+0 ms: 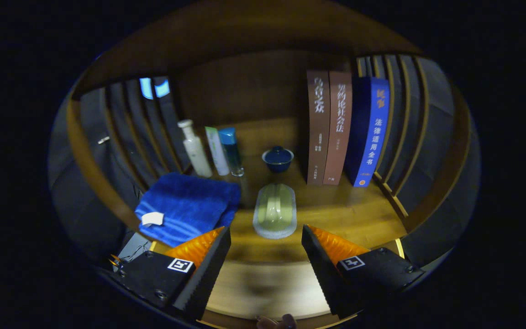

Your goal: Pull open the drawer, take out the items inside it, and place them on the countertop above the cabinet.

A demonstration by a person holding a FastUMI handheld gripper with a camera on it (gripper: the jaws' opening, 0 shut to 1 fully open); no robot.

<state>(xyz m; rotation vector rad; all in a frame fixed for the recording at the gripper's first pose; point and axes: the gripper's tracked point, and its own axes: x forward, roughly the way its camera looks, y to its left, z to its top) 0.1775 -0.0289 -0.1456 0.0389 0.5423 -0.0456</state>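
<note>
My gripper (266, 230) is open, with nothing between its fingers. Just ahead of the fingertips, an oval clear case holding a pale green bar (275, 211) lies flat on the wooden countertop (336, 214). A folded blue towel (187, 206) with a white tag lies on the countertop ahead of the left finger. Below the countertop's front edge, a lighter wooden surface (263, 285) shows between the fingers; I cannot tell whether it is the drawer. A grey flat thing (131, 249) pokes out beside the left finger, mostly hidden.
At the back stand a white bottle (194, 148), a white-green tube (217, 151) and a blue-capped bottle (231, 151). A dark blue lidded cup (278, 159) sits mid-shelf. Three upright books (345, 128) stand at right. Slatted wooden walls (400, 137) close both sides.
</note>
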